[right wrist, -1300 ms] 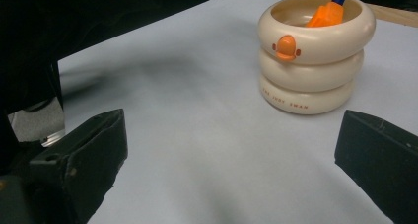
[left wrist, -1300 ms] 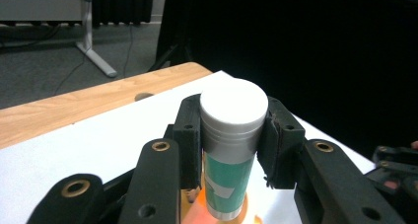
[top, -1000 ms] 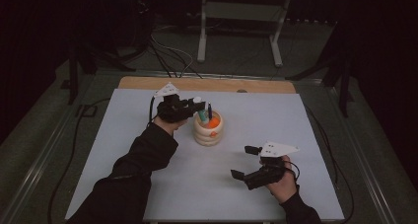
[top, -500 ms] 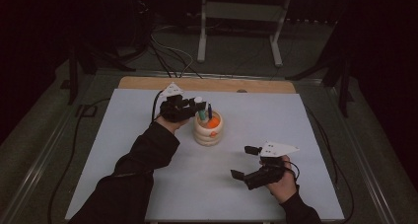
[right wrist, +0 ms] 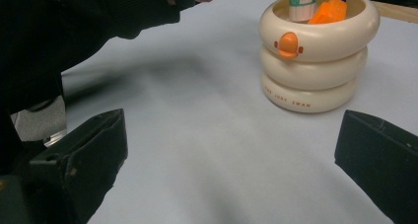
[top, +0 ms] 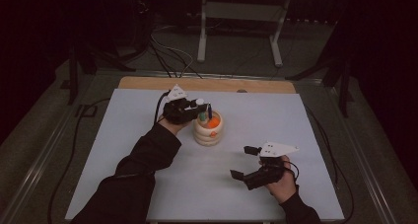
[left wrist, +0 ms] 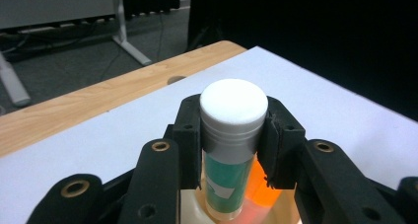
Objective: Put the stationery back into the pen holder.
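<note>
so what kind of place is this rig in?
Looks like a lab or recording room, not a home: a white-topped table on a bare floor, loose cables running across it, a metal stand behind, dark surroundings.

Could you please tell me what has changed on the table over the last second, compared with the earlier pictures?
Hardly anything visibly changed. The left gripper remains shut on the white-capped glue stick, which stands in the cream ringed holder; no lift is noticeable. The right gripper stays where it was near the table's front, its fingers wide apart with nothing between them. The holder and its orange and blue contents have not shifted.
</note>
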`<action>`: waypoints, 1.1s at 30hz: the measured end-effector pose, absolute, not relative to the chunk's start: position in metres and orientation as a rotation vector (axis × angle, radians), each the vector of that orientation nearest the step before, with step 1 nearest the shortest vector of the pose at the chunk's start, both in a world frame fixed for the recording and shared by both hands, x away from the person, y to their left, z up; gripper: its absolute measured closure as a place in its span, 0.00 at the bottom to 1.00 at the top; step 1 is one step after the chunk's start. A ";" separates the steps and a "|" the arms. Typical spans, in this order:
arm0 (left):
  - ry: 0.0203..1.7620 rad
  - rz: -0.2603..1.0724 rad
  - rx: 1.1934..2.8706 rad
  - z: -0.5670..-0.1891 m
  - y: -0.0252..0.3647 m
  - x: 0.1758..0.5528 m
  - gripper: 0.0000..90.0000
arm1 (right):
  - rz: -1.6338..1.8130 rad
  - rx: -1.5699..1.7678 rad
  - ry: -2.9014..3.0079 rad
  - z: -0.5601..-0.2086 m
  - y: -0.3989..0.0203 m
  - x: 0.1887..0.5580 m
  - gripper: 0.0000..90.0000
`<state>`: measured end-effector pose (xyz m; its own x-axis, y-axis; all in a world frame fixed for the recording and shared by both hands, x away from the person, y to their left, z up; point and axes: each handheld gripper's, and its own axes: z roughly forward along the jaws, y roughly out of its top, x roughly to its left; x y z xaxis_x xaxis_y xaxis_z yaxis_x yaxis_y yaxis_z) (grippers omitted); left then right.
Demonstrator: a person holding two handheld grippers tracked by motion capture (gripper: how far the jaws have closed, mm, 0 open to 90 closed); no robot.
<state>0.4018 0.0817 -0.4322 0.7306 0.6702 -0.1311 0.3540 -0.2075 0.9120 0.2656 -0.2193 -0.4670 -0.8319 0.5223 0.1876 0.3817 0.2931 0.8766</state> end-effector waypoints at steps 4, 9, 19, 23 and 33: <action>0.801 0.358 1.839 -0.434 0.079 0.402 0.73 | 1.579 0.852 2.416 -0.467 -0.219 0.266 0.00; 0.810 0.369 1.862 -0.435 0.075 0.402 0.73 | 1.581 0.852 2.417 -0.467 -0.219 0.266 0.00; 0.882 0.330 1.818 -0.437 0.076 0.409 0.70 | 1.583 0.852 2.417 -0.467 -0.219 0.266 0.00; 0.899 0.316 1.797 -0.430 0.077 0.408 0.53 | 1.585 0.849 2.416 -0.467 -0.219 0.265 0.00; 0.904 0.267 1.794 -0.413 0.085 0.395 0.14 | 1.598 0.856 2.421 -0.468 -0.220 0.267 0.00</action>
<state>0.3952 0.0848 -0.4130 0.6882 0.6870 -0.2331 0.4508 -0.1532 0.8794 0.2672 -0.2201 -0.4683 -0.8337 0.5130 0.2044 0.3896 0.2841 0.8761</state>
